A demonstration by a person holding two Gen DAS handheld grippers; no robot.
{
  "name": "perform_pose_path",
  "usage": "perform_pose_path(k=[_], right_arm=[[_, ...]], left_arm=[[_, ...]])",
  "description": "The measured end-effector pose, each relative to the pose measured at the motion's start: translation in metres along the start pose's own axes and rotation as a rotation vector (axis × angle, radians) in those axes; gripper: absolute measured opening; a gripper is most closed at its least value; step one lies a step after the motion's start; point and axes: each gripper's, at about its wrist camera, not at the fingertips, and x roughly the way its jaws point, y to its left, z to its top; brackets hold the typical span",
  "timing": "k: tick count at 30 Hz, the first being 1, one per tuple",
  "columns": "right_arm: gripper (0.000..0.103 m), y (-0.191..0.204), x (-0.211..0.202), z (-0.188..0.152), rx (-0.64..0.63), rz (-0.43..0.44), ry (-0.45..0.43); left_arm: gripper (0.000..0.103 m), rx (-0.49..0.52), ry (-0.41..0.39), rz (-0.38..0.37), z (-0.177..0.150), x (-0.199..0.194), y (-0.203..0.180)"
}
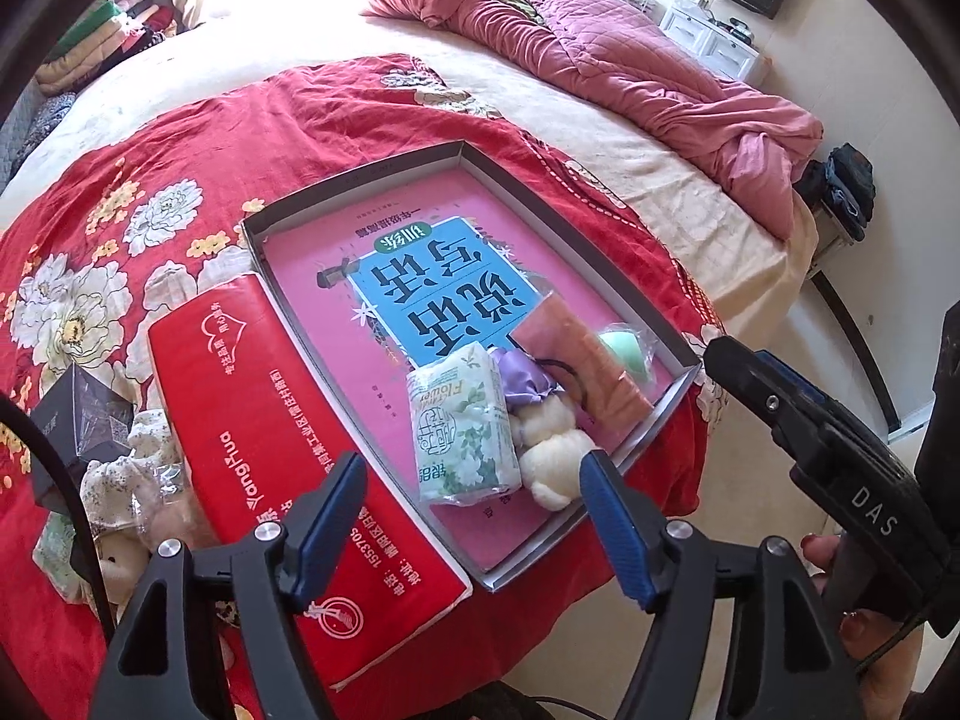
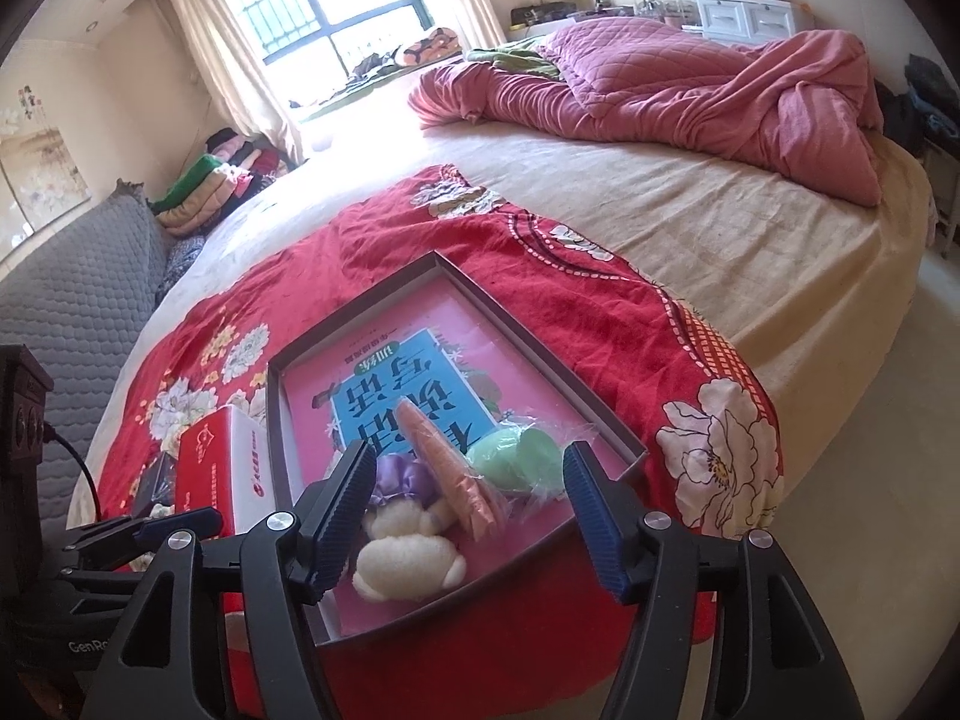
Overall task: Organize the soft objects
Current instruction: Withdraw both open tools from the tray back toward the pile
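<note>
Left tool (image 1: 474, 480) hangs open over the near end of the shallow box (image 1: 360, 180) on the red floral cloth (image 1: 180, 138) spread across the bed, nothing between its blue pads. Its view alone gives us the tissue pack (image 1: 462, 426) printed with flowers, lying at the box's near left beside the cream plush toy (image 1: 549, 450), plus the whole red carton (image 1: 288, 438) pressed against the box's left wall and a small dark box (image 1: 81, 414) at far left. The right tool (image 2: 468, 495) is spread wide too, empty, hovering above the plush toy (image 2: 408, 558). From the right wrist the tissue pack is hidden behind the left finger, but the purple satin piece (image 2: 402, 480), the folded orange cloth (image 2: 462, 474) and the green sponges (image 2: 516, 459) show clearly, all resting on the pink book (image 2: 384, 360) lining the box
</note>
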Motion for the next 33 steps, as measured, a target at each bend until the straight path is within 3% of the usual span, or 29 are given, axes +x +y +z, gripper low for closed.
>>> perform_pose_path(k=[7,33], right_arm=[[0.069,0.011,-0.012,-0.001,-0.055,-0.064,-0.029],[0.07,0.073,-0.036,-0.013,-0.183,-0.057,-0.038]], left_arm=[[0.081,-0.007,-0.028,0.02,-0.007,-0.015,0.007],[0.084,-0.097,-0.103,0.067,-0.047,-0.074,0.053]])
